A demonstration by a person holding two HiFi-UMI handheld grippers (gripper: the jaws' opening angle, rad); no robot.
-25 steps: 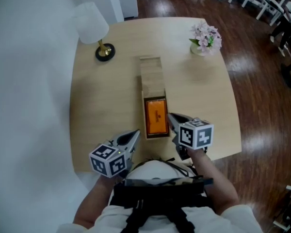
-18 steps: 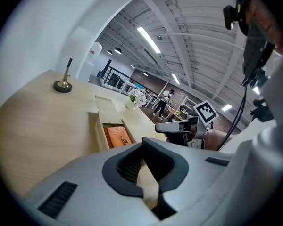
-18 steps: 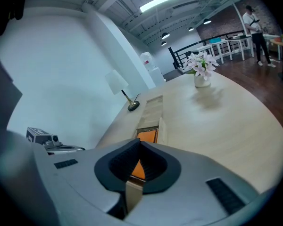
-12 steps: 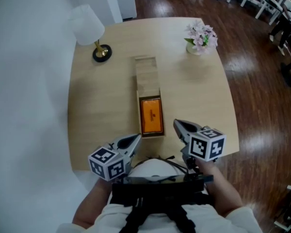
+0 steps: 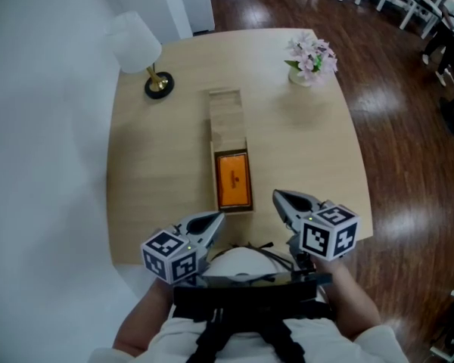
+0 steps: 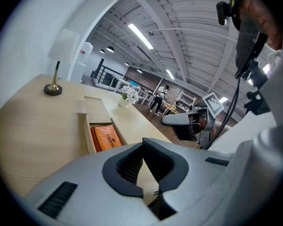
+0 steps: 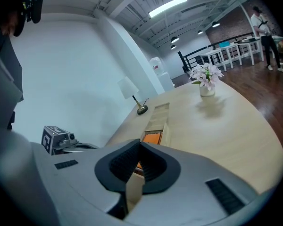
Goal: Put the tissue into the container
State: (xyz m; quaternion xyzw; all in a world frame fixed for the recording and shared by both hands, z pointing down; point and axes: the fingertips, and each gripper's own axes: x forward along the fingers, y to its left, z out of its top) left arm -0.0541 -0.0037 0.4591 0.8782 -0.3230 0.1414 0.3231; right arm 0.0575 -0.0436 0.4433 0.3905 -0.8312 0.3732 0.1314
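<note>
L gripper [image 5: 214, 219]: jaws closed, empty, hovers near-left of box [image 5: 213, 174], apart from it. R gripper [image 5: 280, 197]: jaws closed, empty, just right of box's near end, no contact. Orange tissue pack [image 5: 234, 180] lies flat in box's open near half; lid [image 5: 226, 116] over far half. Lamp [image 5: 138, 45] far-left of box, flowers [image 5: 312, 56] far-right. All on table [image 5: 303, 142].

Head view looked steeply down from over the near edge of the table [image 5: 303, 142], with the whole top in frame. Left gripper view sat low and close at the near left, facing across the top. Right gripper view did likewise from the near right. All three shared box [image 5: 231, 157], lamp [image 5: 136, 44] and flowers [image 5: 312, 55].
</note>
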